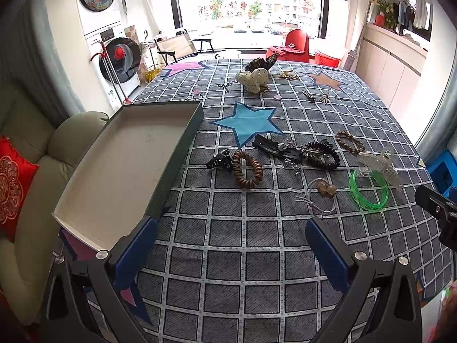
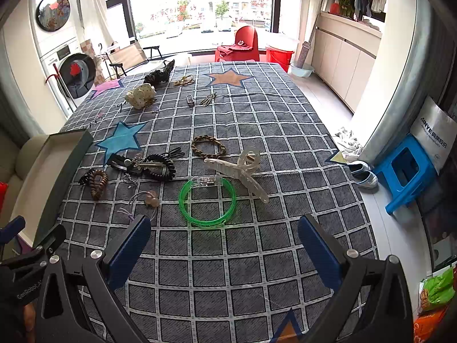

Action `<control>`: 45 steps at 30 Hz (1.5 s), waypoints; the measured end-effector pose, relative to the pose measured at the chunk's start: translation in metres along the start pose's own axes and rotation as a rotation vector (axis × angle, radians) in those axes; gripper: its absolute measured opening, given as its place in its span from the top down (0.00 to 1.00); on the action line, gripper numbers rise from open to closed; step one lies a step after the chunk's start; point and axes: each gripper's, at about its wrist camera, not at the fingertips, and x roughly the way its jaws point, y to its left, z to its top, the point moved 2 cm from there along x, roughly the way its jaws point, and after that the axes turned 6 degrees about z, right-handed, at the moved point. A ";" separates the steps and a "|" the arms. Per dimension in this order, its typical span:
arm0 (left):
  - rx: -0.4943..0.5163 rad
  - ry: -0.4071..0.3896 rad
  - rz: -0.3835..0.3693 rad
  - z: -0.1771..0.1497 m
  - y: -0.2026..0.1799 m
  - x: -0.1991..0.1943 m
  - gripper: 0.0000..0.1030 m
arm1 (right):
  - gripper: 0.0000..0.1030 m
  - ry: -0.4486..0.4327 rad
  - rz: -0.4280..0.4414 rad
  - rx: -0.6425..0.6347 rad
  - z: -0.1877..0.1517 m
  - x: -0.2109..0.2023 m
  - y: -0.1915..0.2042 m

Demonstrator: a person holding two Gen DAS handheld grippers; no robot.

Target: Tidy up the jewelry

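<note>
An open, empty box [image 1: 120, 165] with a white inside lies at the table's left edge; it also shows in the right wrist view [image 2: 57, 165]. Jewelry lies scattered mid-table: a green bangle [image 1: 369, 190] [image 2: 207, 201], a clear claw clip [image 1: 380, 165] [image 2: 242, 171], a brown coil bracelet [image 1: 248, 169] [image 2: 98, 184], a black coil tie [image 1: 322, 154] [image 2: 160, 165], a braided bracelet [image 1: 349, 142] [image 2: 208, 146] and a hair tie with beads [image 1: 321, 195] [image 2: 144, 200]. My left gripper [image 1: 231, 245] is open and empty, near the box's front corner. My right gripper [image 2: 224, 245] is open and empty, just short of the green bangle.
More pieces lie at the far end: a cream dotted scrunchie [image 1: 254, 80] [image 2: 140, 95], a dark patterned clip [image 1: 261, 62] [image 2: 159, 75], small metal clips [image 2: 190, 100]. A beige sofa [image 1: 34, 177] stands left of the table. A blue stool [image 2: 404, 171] stands on the floor at right.
</note>
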 end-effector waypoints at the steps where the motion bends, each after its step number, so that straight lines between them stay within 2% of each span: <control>1: 0.001 0.000 0.000 0.000 0.000 0.000 0.00 | 0.01 -0.001 0.000 -0.001 0.000 0.001 0.000; 24: 0.021 0.036 0.003 -0.002 -0.006 0.017 0.00 | 0.01 0.021 -0.004 0.013 -0.003 0.010 -0.007; 34: -0.013 0.118 -0.053 -0.001 -0.002 0.059 0.00 | 0.01 0.066 -0.019 0.047 -0.004 0.033 -0.030; 39: -0.015 0.120 -0.066 0.004 -0.007 0.077 0.00 | 0.01 0.113 -0.029 0.070 -0.008 0.053 -0.046; 41: -0.017 0.124 -0.075 0.008 -0.010 0.084 0.09 | 0.01 0.124 -0.025 0.074 -0.008 0.060 -0.050; 43: -0.019 0.128 -0.087 0.011 -0.012 0.090 0.10 | 0.01 0.133 -0.023 0.077 -0.008 0.065 -0.052; 44: -0.017 0.124 -0.088 0.013 -0.014 0.093 0.17 | 0.01 0.135 -0.018 0.078 -0.007 0.068 -0.053; 45: -0.014 0.124 -0.090 0.014 -0.016 0.094 0.20 | 0.01 0.137 -0.009 0.079 -0.007 0.070 -0.052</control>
